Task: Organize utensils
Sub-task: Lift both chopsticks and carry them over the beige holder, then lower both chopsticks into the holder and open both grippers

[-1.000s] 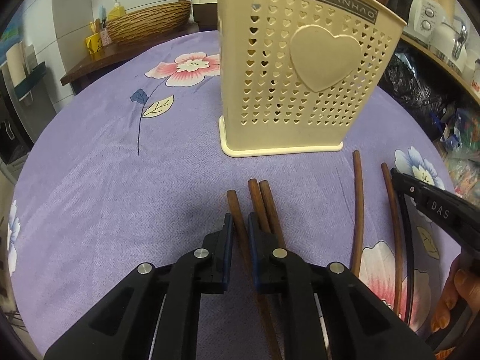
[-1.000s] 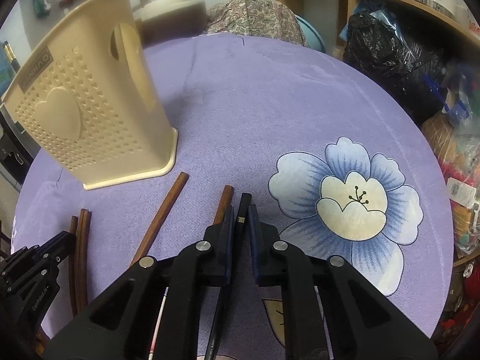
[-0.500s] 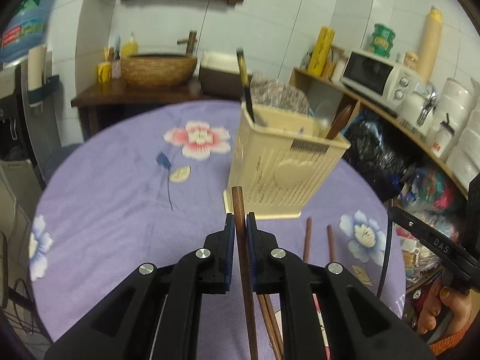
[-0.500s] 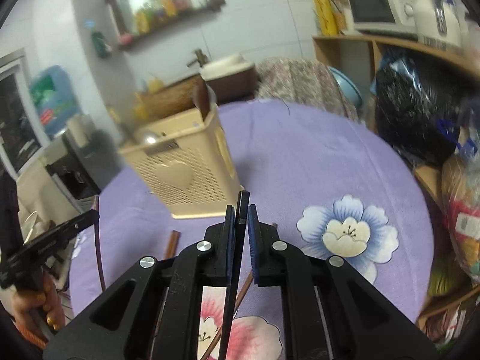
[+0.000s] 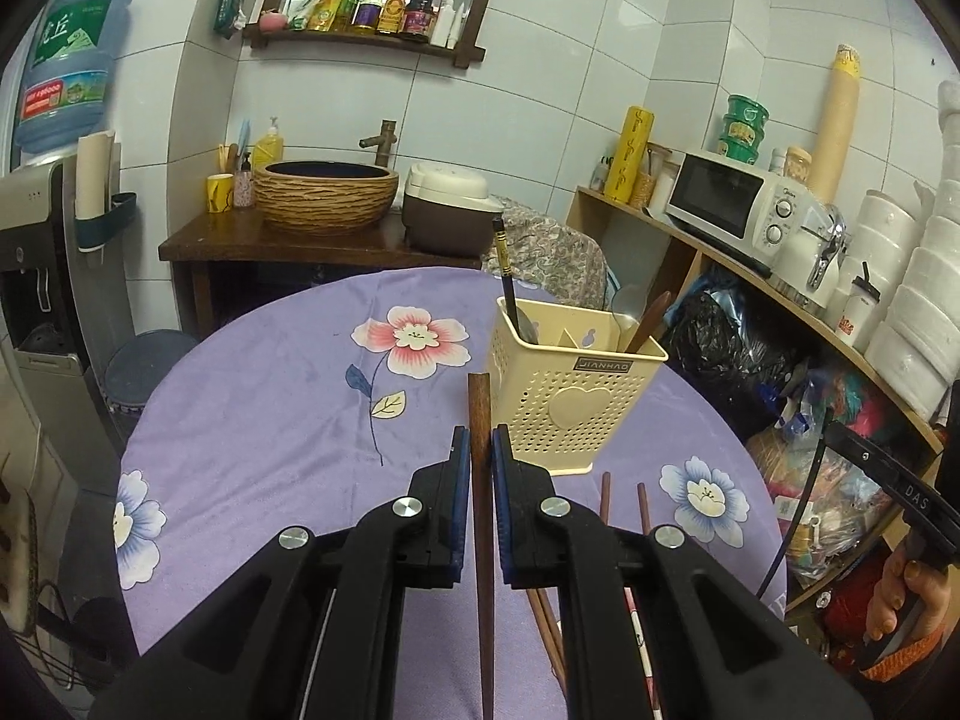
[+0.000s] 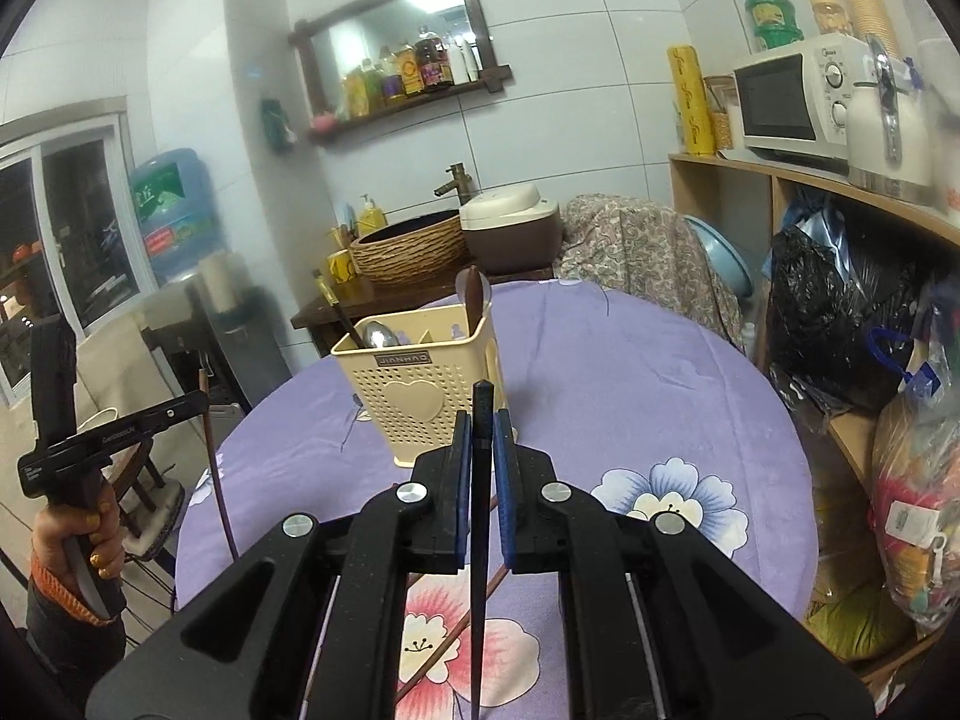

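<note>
My left gripper (image 5: 479, 447) is shut on a brown wooden chopstick (image 5: 480, 420) that stands up between the pads, raised above the table. A cream perforated utensil holder (image 5: 573, 399) with a heart stands just beyond it and holds a black chopstick (image 5: 505, 276), a spoon and a wooden spoon. My right gripper (image 6: 482, 429) is shut on a black chopstick (image 6: 480, 414), also lifted, with the utensil holder (image 6: 420, 396) just behind it. More brown chopsticks (image 5: 605, 495) lie on the purple cloth below.
The round table (image 5: 270, 420) has a purple flowered cloth. A shelf with a microwave (image 5: 735, 204), bags and stacked containers stands to the right. A sink stand with a woven basin (image 5: 324, 195) and a rice cooker (image 5: 447, 210) is behind. A hand (image 6: 72, 531) holds the left gripper.
Both grippers rose from the cloth, each lifting its chopstick, and tipped up toward level, so the room came into view. The utensil holder now lies farther off and lower.
</note>
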Available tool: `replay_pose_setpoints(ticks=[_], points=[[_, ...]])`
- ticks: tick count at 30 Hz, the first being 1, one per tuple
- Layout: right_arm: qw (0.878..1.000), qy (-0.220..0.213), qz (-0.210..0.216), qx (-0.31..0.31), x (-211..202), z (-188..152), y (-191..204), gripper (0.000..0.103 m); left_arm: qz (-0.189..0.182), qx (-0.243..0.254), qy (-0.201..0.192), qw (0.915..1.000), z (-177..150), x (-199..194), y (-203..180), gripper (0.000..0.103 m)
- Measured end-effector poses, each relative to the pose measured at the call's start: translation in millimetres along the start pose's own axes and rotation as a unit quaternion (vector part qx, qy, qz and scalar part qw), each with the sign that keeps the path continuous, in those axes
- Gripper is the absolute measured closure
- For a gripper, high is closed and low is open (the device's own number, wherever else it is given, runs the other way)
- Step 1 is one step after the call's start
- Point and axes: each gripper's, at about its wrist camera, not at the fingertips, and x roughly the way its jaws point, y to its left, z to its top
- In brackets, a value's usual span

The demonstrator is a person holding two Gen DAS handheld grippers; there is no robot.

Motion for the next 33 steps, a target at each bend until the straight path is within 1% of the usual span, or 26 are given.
replay_pose_setpoints(ticks=[13, 24, 30, 33], points=[[0.999, -0.032, 0.003, -0.024, -20, 12, 15, 0.095, -0.007, -0.001, -0.014, 0.9999, 8, -9, 1, 0.094], [0.999, -0.041, 0.009, -0.033, -15, 28, 24, 0.095, -0.013, 0.006, -0.026, 0.9996, 21, -12, -3, 0.094], [0.998, -0.035, 0.023, -0.038, -7, 42, 29, 0.095, -0.034, 0.003, -0.027, 0.999, 37, -15, -5, 0.094], [0.998, -0.041, 0.029, -0.049, -4, 58, 36, 0.095, -0.047, 0.004, -0.036, 0.9983, 58, -19, -10, 0.094]])
